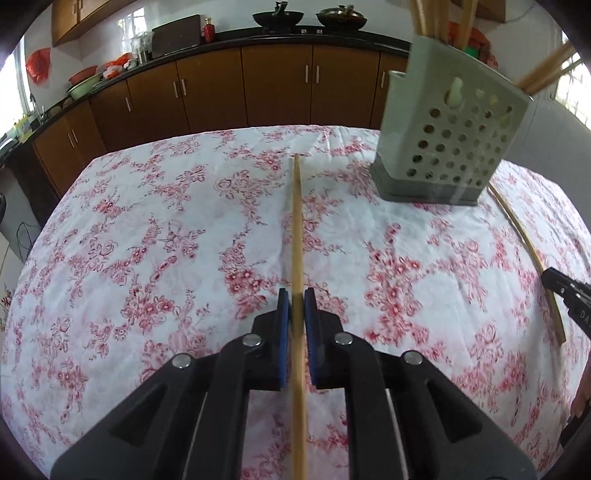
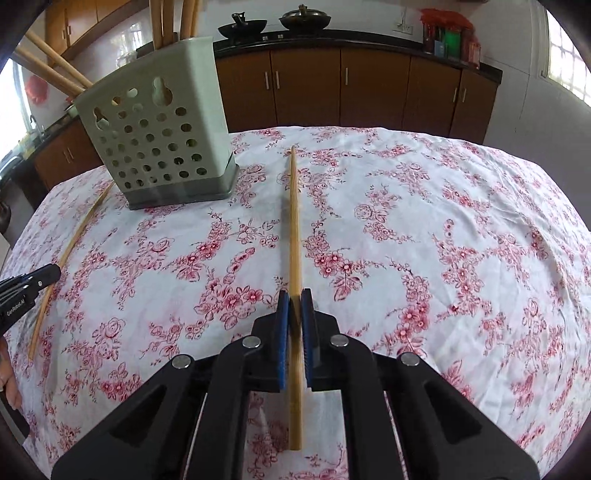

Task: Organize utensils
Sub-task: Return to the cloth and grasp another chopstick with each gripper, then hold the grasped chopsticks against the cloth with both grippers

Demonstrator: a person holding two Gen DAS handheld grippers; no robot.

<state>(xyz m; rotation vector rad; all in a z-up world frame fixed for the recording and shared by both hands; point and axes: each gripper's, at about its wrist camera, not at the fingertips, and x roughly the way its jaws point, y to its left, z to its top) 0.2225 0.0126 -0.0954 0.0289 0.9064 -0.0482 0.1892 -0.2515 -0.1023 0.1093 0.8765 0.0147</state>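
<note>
The left gripper is closed on a chopstick, and the right gripper is closed on another chopstick. Both sticks point to the table's far edge. The holder stands between them, near that edge.

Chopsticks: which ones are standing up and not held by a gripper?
The chopsticks in the holder stand up inside the pale holder. The other two point along the table: one in the left gripper, one in the right gripper.
</note>
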